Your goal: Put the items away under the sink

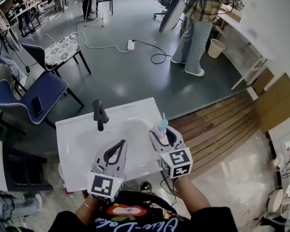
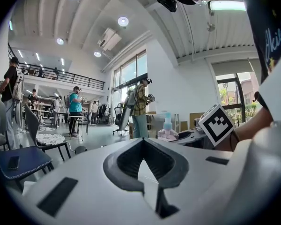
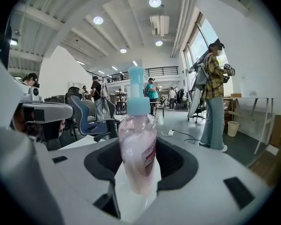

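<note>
A clear bottle of pink soap (image 3: 138, 158) with a light-blue pump stands upright between the jaws of my right gripper (image 3: 139, 146), which is shut on it. In the head view the soap bottle (image 1: 162, 125) hangs in that right gripper (image 1: 162, 132) over the right edge of the white sink top (image 1: 79, 141). My left gripper (image 1: 121, 144) hovers over the front of the sink top, its tips together and nothing between them. The left gripper view shows those jaws (image 2: 143, 142) meeting at the tip, with the soap bottle (image 2: 167, 131) off to the right.
A black faucet (image 1: 99, 114) rises at the back of the sink top. A blue chair (image 1: 34, 98) and a patterned chair (image 1: 63, 50) stand left. A person (image 1: 198, 28) stands beyond, near a waste bin (image 1: 215, 48). Wooden flooring (image 1: 222, 124) lies right.
</note>
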A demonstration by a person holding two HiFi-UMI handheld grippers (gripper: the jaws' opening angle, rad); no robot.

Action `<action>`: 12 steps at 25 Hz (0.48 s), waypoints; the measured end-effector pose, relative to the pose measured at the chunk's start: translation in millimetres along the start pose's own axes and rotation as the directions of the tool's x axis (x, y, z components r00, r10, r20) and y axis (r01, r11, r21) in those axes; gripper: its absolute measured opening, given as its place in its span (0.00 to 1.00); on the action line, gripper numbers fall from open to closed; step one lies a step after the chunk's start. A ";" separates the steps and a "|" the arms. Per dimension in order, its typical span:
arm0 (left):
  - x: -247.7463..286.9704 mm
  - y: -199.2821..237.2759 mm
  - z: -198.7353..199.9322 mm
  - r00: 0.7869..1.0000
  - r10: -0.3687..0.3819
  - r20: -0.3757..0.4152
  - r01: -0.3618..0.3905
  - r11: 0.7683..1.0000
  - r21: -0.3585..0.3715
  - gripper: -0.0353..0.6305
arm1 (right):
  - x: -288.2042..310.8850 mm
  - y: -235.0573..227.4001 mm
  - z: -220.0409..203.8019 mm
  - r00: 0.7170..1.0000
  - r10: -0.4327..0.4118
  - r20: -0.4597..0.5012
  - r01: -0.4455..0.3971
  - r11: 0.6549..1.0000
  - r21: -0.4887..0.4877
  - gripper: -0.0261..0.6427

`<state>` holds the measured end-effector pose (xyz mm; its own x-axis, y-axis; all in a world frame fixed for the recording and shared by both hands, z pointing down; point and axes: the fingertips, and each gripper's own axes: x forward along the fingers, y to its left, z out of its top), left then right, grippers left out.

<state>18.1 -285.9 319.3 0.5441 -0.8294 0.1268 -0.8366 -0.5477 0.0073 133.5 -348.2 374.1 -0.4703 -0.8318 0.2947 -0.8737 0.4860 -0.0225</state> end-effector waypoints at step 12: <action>2.4 -27.3 4.0 0.999 0.039 0.006 -0.039 0.999 0.008 0.06 | -15.9 -5.5 -2.4 0.997 0.081 0.001 -0.081 0.997 -0.001 0.36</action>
<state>42.5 -273.4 315.5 0.5118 -0.8505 0.1212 -0.8565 -0.5161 -0.0052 146.0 -337.0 371.8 -0.5396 -0.7899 0.2914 -0.8326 0.5520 -0.0454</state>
